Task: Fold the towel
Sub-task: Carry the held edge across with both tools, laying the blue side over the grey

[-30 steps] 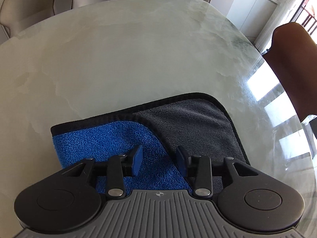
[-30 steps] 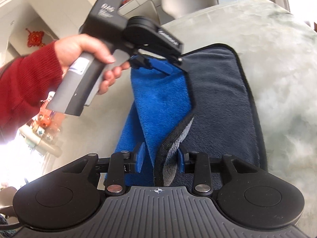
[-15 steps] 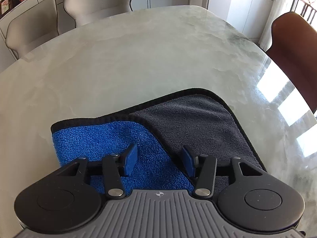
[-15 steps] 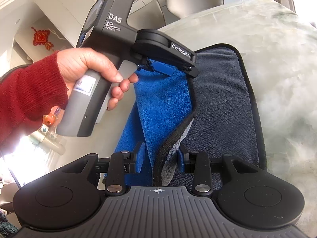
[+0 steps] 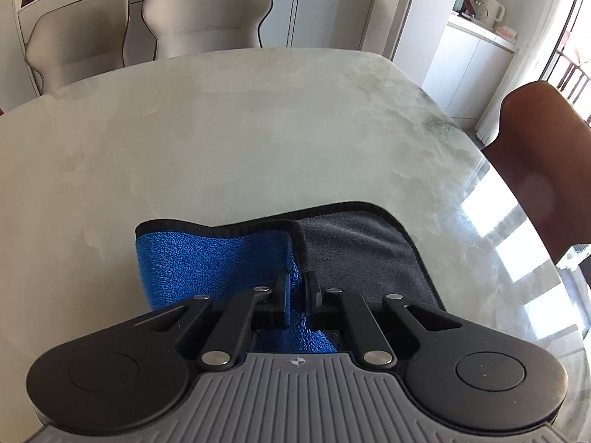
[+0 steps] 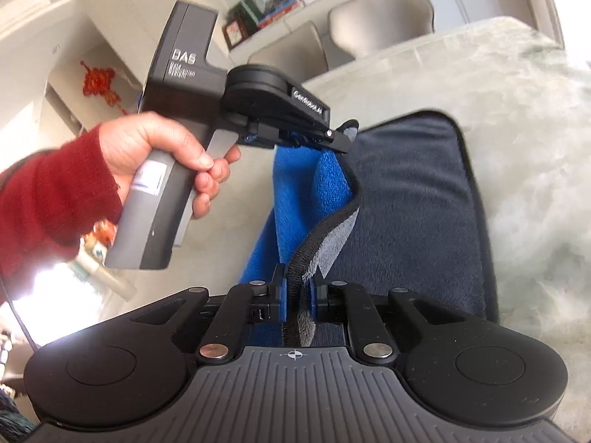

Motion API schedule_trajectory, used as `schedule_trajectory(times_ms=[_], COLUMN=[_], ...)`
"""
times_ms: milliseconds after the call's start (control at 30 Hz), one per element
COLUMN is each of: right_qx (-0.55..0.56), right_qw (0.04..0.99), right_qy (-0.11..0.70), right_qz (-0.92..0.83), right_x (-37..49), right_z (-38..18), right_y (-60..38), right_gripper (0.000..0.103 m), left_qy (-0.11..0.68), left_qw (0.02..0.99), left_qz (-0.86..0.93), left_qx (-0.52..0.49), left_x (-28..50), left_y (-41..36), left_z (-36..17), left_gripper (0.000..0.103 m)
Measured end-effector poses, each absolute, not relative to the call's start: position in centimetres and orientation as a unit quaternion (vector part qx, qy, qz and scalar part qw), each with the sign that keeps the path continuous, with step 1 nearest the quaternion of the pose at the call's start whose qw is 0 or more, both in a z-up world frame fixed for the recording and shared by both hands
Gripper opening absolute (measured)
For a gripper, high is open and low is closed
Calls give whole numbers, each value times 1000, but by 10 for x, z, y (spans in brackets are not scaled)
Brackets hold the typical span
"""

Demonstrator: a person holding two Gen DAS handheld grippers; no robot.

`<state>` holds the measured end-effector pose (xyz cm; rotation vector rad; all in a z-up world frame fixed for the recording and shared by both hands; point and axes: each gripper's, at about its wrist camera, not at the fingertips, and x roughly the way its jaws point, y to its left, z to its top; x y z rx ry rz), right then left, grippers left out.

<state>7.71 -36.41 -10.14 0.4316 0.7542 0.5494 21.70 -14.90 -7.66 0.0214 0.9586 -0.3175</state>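
The towel [image 5: 354,254] is blue fleece on one side and dark grey on the other, with a black stitched border. It lies on the pale marbled table [image 5: 236,140], near the edge closest to the cameras. Most of the grey side is flat on the table, while the blue side is pulled up into a raised fold along one long edge.

In the left wrist view, the left tool [image 5: 297,297] has its two blue-padded fingers squeezed nearly together on the towel's hemmed edge, right where the blue meets the grey, so it's pinching fabric. From the right wrist camera you can see that same left tool [image 6: 341,140] from the side, held by a hand [image 6: 162,155] in a red sleeve, with the corner of the towel [image 6: 406,199] lifted off the table and hanging from its tip.

The right tool [image 6: 297,301] is clamped on the black border too, at the near end of that same lifted edge, with the hem running up between its pads. So both tools are holding one edge, and it sags a bit between them.

Further out: two light grey chairs [image 5: 147,26] at the far side of the table, a brown chair [image 5: 543,155] on the right, and white cabinets with a kettle [image 5: 487,9] on top.
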Motion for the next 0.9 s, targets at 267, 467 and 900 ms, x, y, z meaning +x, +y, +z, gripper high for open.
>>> schedule_trajectory(times_ms=[267, 467, 900], right_qx=[224, 236, 291], right_qw=[875, 870, 851], right_qy=[367, 385, 399], right_qz=[221, 198, 181], right_x=[63, 59, 66], right_z=[-110, -123, -131], right_y=[-379, -387, -396], right_gripper=[11, 11, 25], left_qy=[437, 445, 453], left_qw=[879, 871, 865], left_qz=[-189, -202, -206], left_qx=[30, 39, 53], left_x=[218, 218, 217], left_y=[-179, -202, -217], left_z=[-63, -75, -87], left_gripper=[6, 6, 6])
